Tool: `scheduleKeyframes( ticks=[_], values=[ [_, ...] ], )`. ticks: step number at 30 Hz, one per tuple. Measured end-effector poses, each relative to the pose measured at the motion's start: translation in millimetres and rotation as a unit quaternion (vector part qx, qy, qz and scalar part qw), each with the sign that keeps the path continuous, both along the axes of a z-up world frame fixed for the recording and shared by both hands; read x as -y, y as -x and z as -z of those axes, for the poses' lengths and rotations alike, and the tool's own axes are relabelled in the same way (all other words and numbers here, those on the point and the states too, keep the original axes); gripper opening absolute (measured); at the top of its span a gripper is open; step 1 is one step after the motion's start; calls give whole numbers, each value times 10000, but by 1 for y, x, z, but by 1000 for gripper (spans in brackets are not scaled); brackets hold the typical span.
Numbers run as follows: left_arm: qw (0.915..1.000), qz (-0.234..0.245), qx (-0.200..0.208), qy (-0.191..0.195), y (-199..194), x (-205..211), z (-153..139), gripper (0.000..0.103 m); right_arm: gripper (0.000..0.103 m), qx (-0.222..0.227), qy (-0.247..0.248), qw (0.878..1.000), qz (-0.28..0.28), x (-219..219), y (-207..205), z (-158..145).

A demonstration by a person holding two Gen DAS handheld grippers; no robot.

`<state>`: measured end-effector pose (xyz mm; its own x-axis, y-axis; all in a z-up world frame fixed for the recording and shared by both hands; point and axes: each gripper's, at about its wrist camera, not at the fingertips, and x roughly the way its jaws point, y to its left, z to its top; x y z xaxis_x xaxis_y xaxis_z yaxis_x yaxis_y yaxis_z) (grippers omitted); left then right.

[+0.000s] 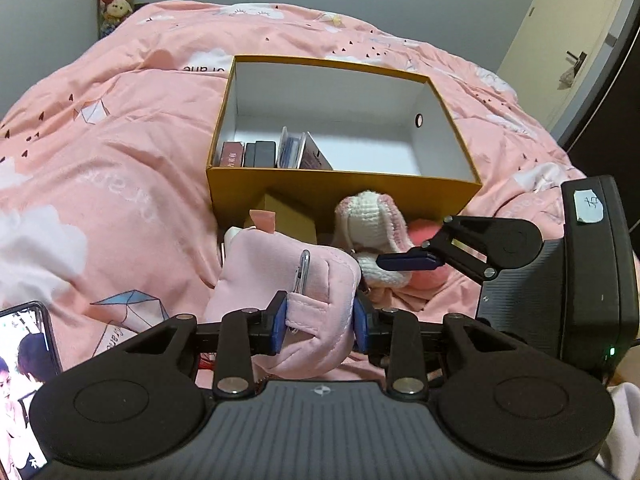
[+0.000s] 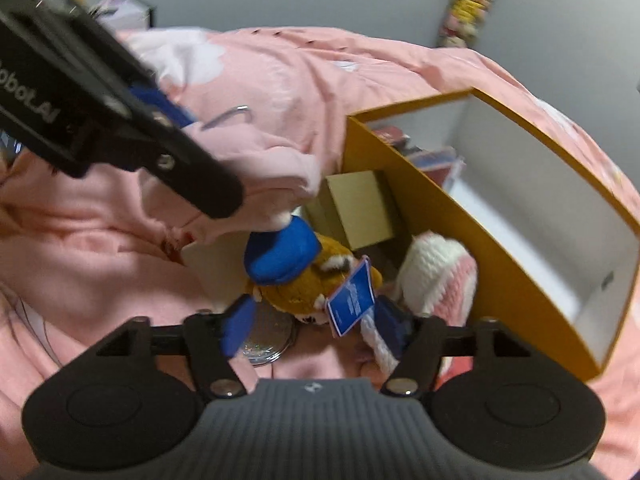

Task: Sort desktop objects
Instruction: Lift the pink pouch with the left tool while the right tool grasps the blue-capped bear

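Your left gripper is clamping the pink pouch before the box; your right gripper is gaping around the plush, and its tag risks snagging.

The left gripper body reads "obotAI", partly cut off. The quilt bears upside-down letters; the blue tag's print is too blurred to read.

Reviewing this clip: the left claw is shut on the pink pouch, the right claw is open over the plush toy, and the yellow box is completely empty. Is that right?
Not quite. The yellow box is not empty: the left wrist view shows several small items standing along its near wall. The rest holds: the left claw is shut on the pink pouch, and the right claw is open over the plush toy.
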<state>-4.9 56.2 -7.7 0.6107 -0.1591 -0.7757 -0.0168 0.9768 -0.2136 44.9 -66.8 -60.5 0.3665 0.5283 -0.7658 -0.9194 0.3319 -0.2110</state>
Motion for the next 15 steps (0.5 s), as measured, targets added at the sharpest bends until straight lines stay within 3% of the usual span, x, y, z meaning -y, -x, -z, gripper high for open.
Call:
scheduleKeyframes(
  ticks=[3,9,12,15],
  values=[
    [9999,-66,-19,-115,-1,2,5,38,74,137,131,9996,-197,-9,2,4],
    [9998,-199,-33,36,-2,-8,7,38,75,572,118,9976,-374,-26,7,9],
    [9996,-254,-38,95,-2,-11,7,38,70,864,173,9945,-568,-33,11,16],
    [9995,-288,-28,156,-2,-13,6,38,64,881,163,9945,-540,-30,14,13]
  ],
)
